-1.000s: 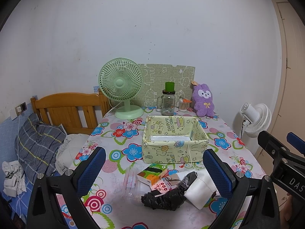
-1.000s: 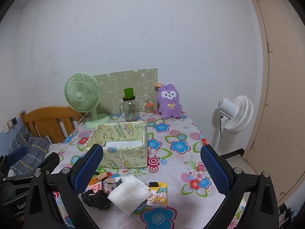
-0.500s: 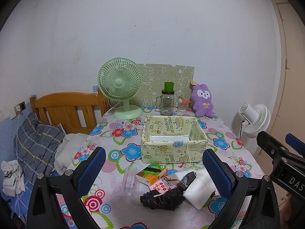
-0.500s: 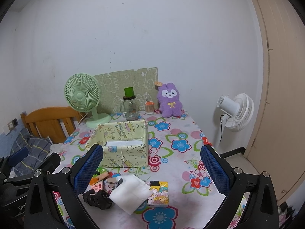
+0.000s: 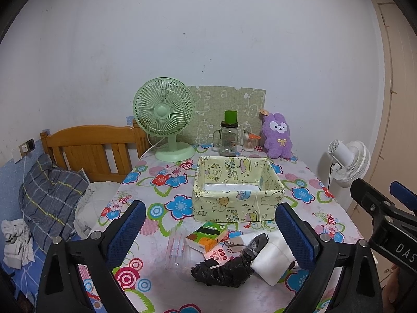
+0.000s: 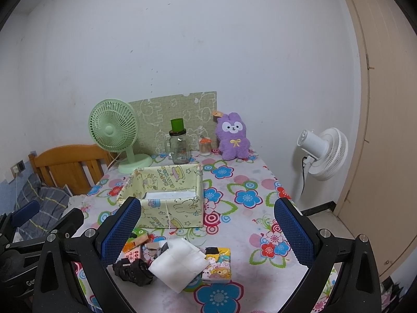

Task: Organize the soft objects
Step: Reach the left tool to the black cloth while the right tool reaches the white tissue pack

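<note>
Table [image 5: 161, 224] w/ a floral cloth, set against a white wall; beige door [image 6: 385, 130] at 3 o'clock in the right view. At 9 o'clock in the left view: wooden headboard [image 5: 91, 146], plaid pillow [image 5: 49, 195] below it, bedding beside.

Counts: 2 fans, green desk fan [image 5: 164, 112] at the table's far edge at 11 o'clock, white fan [image 5: 349, 161] off the table at 3 o'clock. 1 fabric box [image 5: 234, 208] mid-table, open top, pale liner inside, otherwise looks empty. 1 glass jar [image 5: 229, 140] w/ green cup on its lid, 1 small swab pot [image 5: 250, 143] just right of it, 1 purple plush [image 5: 278, 135] at the far edge at 1 o'clock. Green patterned board [image 5: 226, 104] leans on the wall behind them.

Soft things lie in a heap near the table's front edge, at 6 o'clock of the box: clear plastic tub [image 5: 177, 245], green-orange carton [image 5: 208, 237], pink card [image 5: 216, 254], black crumpled bag [image 5: 221, 271], white cloth [image 6: 179, 263] touching the bag, cartoon tissue pack [image 6: 216, 263] just right of the cloth. Small grey bits between carton and cloth, can't tell what.

Left gripper [image 5: 208, 234]: fingers spread wide, holding nothing, above the heap's front. Right gripper [image 6: 208, 234]: same, wide apart, empty, cloth and pack between its pads in view but not touching. Each gripper's frame shows at the other view's edge. Nothing blocks the box.
</note>
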`<state>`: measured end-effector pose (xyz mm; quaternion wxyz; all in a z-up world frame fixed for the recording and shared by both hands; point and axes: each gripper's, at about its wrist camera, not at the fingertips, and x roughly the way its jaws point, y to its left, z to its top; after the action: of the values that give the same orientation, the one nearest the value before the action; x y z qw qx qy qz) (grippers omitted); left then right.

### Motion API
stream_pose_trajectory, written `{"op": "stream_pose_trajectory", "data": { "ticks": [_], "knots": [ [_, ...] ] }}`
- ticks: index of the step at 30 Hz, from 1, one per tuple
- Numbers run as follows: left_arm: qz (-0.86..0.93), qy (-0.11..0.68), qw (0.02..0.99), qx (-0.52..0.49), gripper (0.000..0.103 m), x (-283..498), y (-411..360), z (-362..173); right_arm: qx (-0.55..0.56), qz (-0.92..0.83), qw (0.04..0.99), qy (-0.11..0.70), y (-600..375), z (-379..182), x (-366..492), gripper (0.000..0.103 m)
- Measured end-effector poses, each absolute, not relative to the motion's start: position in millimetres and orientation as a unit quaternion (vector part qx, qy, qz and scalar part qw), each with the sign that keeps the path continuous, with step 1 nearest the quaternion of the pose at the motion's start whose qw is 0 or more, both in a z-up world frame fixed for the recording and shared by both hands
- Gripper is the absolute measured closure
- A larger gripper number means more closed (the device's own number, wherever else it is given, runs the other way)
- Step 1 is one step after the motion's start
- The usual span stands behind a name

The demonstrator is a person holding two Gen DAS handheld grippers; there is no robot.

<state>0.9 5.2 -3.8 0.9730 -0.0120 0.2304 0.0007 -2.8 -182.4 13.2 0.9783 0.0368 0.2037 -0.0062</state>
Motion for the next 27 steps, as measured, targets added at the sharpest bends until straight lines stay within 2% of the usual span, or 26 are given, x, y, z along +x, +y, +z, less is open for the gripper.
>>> {"op": "stream_pose_trajectory", "data": {
  "ticks": [15, 27],
  "knots": [
    [-0.016, 0.256, 0.967, 0.000, 0.004, 20, -9, -22, 0.033, 0.010, 0.974, 0.225, -177, -1, 14, 0.001],
    [-0.030, 0.296, 0.955, 0.003, 0.006, 40, -17, -66, 0.037, 0.030, 0.962, 0.269, -171, -46, 40, 0.002]
  ]
}}
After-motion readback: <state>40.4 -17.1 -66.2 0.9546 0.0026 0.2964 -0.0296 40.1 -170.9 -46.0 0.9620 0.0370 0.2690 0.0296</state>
